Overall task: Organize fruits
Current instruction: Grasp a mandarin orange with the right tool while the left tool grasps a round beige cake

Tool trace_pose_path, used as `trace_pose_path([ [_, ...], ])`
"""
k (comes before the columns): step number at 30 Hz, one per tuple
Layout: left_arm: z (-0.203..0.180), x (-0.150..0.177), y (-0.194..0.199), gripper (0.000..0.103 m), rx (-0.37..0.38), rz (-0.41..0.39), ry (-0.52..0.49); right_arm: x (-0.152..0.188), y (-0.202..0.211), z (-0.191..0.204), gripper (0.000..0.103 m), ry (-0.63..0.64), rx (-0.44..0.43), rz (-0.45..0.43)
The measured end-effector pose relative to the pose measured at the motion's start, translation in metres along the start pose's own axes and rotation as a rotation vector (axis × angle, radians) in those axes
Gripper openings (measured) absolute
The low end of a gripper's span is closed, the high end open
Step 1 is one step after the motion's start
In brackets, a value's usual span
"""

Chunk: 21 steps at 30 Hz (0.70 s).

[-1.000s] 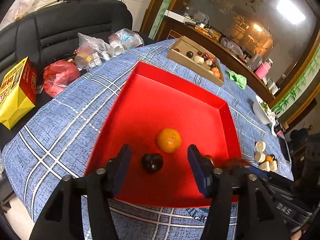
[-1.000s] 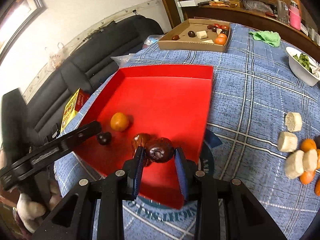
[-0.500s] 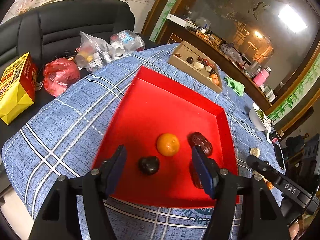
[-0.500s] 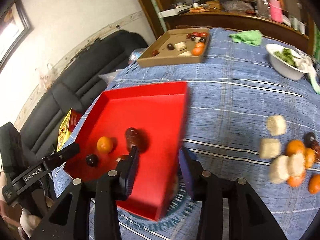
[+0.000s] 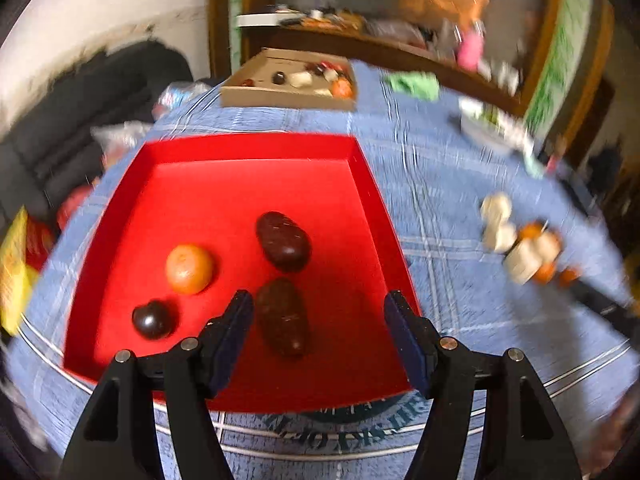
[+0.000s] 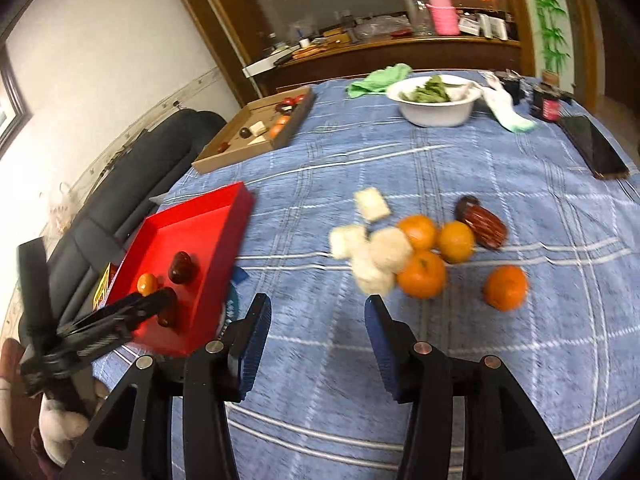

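**Both grippers empty over the fruit**

The left gripper (image 5: 318, 330), fingers spread, hovers over the shallow red tray (image 5: 362, 176) holding 2 dark dates, 1 orange, 1 black plum. Only the right gripper (image 6: 316, 342), spread too, sees the loose orange-and-white fruit pile (image 6: 404, 256) on the blue checked surface (image 6: 440, 168).

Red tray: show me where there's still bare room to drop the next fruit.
The far half of the red tray is bare, up to its back wall. The near half is crowded: orange, black plum and two dark dates.
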<state>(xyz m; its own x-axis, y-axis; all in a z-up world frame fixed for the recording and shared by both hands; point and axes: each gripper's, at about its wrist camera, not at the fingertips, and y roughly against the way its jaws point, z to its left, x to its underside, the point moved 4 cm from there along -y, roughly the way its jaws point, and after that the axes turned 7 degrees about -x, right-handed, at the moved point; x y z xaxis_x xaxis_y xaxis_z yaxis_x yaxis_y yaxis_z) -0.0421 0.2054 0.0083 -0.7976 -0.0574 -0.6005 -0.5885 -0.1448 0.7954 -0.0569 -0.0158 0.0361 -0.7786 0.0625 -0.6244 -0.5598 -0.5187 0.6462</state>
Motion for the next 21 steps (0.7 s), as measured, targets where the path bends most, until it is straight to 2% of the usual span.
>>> trace_pose_path([
  [2, -0.015, 0.005, -0.006, 0.067, -0.055, 0.028, -0.095, 0.003, 0.007, -0.008, 0.054, -0.011, 0.002, -0.008],
  [6, -0.024, 0.018, -0.004, 0.067, -0.081, 0.042, -0.183, 0.007, 0.013, -0.019, 0.057, -0.037, -0.008, -0.025],
  [11, -0.014, 0.031, 0.002, 0.067, 0.011, 0.100, -0.185, 0.011, 0.018, -0.024, 0.057, -0.055, -0.026, -0.039],
  [14, -0.009, 0.035, 0.003, 0.067, 0.039, 0.110, -0.162, 0.012, 0.022, -0.028, 0.058, -0.056, -0.019, -0.049],
  [17, -0.006, 0.033, 0.013, 0.067, 0.075, 0.080, -0.118, 0.012, 0.030, -0.042, 0.058, -0.075, 0.003, -0.065],
  [21, -0.007, 0.017, 0.039, 0.067, 0.165, -0.015, -0.048, 0.007, 0.045, -0.067, 0.058, -0.096, 0.063, -0.086],
])
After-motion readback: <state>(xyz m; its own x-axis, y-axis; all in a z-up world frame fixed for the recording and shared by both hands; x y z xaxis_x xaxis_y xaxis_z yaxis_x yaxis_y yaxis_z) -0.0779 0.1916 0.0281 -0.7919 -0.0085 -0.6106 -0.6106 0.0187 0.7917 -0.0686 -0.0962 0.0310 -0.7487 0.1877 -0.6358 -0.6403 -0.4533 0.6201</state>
